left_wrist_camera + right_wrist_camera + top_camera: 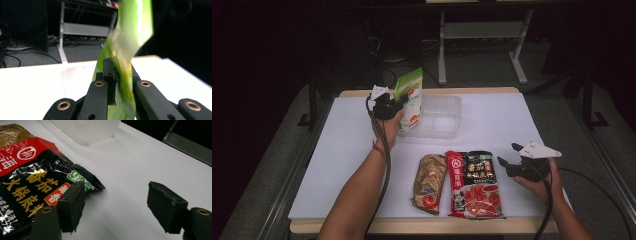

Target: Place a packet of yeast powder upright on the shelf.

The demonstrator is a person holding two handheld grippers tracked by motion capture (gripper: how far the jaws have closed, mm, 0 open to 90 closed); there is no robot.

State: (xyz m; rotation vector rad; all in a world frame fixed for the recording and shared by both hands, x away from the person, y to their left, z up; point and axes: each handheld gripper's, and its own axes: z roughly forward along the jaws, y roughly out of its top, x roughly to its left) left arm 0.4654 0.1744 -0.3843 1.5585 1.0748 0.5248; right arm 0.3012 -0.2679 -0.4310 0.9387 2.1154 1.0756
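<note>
Keep your left gripper (398, 106) clamped on the green pouch (410, 98), lowering it squarely into the tub (447, 116); right gripper (510, 156) waits open.

Plenty of bare counter (492, 125) right of the clear tub (442, 116) and left of it too, but in front of the tub the gold packet (430, 182) and red-black packet (474, 184) lie side by side.

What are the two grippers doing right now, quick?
Left gripper: shut on the green pouch, held at the clear plastic tub.
Right gripper: open, holding nothing, beside the red and black packet.
</note>
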